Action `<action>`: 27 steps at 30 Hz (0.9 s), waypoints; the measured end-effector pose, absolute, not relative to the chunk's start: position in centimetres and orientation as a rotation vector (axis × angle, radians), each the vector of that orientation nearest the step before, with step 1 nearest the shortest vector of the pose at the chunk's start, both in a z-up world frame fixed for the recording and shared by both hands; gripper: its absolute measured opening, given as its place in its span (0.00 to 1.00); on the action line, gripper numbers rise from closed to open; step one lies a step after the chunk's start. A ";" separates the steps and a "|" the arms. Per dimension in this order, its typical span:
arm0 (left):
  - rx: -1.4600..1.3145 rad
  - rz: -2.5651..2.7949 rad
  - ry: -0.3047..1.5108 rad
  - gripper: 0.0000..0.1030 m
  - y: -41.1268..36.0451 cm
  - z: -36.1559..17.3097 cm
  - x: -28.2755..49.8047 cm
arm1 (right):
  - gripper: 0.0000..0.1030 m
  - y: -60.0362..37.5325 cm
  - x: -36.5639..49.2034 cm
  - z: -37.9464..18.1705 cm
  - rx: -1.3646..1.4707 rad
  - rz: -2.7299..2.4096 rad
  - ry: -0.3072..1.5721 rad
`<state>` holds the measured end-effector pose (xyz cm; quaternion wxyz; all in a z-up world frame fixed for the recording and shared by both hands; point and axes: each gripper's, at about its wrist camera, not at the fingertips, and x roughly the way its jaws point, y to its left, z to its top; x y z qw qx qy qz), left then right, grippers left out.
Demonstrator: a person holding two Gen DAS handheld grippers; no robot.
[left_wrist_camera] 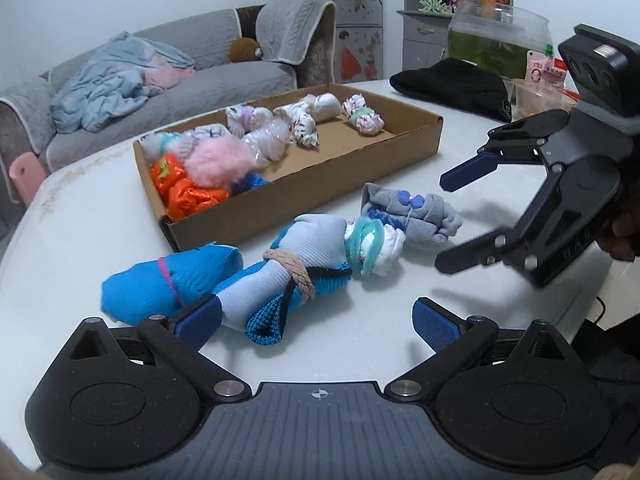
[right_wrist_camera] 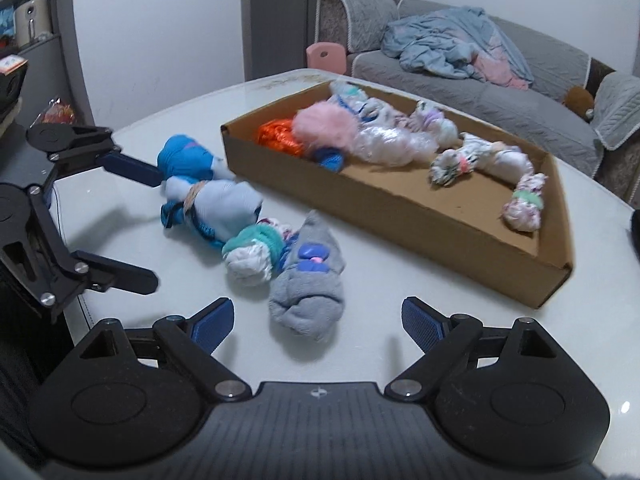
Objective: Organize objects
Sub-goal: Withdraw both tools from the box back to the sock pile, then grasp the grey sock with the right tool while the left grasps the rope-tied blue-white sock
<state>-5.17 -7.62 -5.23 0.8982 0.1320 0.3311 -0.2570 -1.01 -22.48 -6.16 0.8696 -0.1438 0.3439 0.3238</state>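
Observation:
Several rolled sock bundles lie in a row on the white table [left_wrist_camera: 100, 216]. They are a bright blue one [left_wrist_camera: 160, 284], a pale blue one tied with a beige band [left_wrist_camera: 304, 248], a white one with a teal band [left_wrist_camera: 372, 248] and a grey one with a purple clip [left_wrist_camera: 416, 216]. My left gripper [left_wrist_camera: 318, 320] stands wide open, with the near end of the pale blue bundle [right_wrist_camera: 216, 200] just inside its left finger and no pad pressing. My right gripper [right_wrist_camera: 320, 324] is open just in front of the grey bundle [right_wrist_camera: 308, 292]. The cardboard box [left_wrist_camera: 280, 204] behind holds several more bundles.
A black cloth [left_wrist_camera: 452, 84] and a fish tank [left_wrist_camera: 496, 40] sit at the table's far side. A grey sofa [right_wrist_camera: 480, 92] with a blue blanket and a pink stool [right_wrist_camera: 326, 56] stand beyond the table. The grippers face each other across the row.

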 end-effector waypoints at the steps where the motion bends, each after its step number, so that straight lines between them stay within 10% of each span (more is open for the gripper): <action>1: 0.269 -0.529 0.688 0.99 -7.7 -5.3 -4.8 | 0.86 -22.4 -1.3 -6.5 -0.318 0.678 0.711; 6: 0.242 -0.528 0.698 0.99 -8.0 -5.8 -3.4 | 0.83 -21.8 -0.3 -7.1 -0.321 0.672 0.708; 11: 0.211 -0.608 0.717 0.99 -8.0 -5.7 -4.1 | 0.55 -22.6 0.4 -7.4 -0.262 0.681 0.723; 27: 0.309 -0.561 0.680 0.99 -9.4 -4.6 -4.4 | 0.65 -24.3 -0.4 -7.0 -0.242 0.646 0.708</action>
